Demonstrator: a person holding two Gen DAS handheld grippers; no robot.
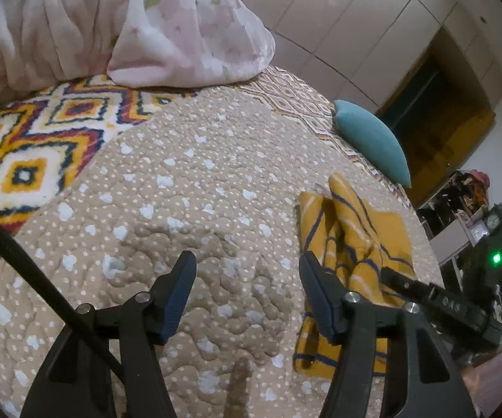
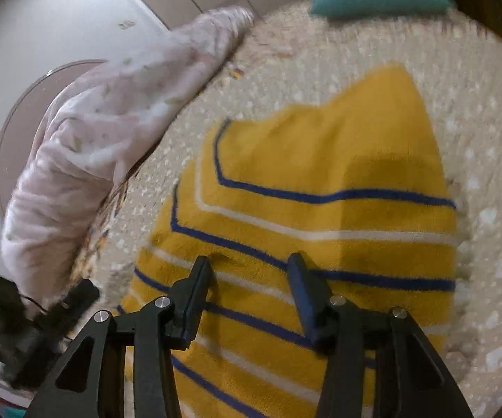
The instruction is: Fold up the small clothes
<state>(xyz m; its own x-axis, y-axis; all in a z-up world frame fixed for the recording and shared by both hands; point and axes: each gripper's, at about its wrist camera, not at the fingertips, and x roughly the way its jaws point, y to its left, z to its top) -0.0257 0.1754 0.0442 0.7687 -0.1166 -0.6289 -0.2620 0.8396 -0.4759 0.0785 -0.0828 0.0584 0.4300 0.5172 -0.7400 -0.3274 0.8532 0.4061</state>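
Note:
A small mustard-yellow garment with blue and white stripes (image 1: 355, 240) lies rumpled on the beige dotted quilt (image 1: 188, 188). In the right wrist view the garment (image 2: 320, 181) fills the middle, spread on the quilt (image 2: 487, 139). My left gripper (image 1: 247, 268) is open and empty over bare quilt, left of the garment. My right gripper (image 2: 249, 268) is open just above the garment's striped part; it also shows in the left wrist view (image 1: 435, 299) beside the garment. The right wrist view is blurred.
A pink floral blanket (image 1: 146, 28) is heaped at the back of the bed. A teal cushion (image 1: 372, 139) lies beyond the garment. A bright patterned rug-like cover (image 1: 35, 146) shows at left. Wardrobe doors (image 1: 372, 35) and a cluttered shelf (image 1: 466, 202) stand past the bed's right edge.

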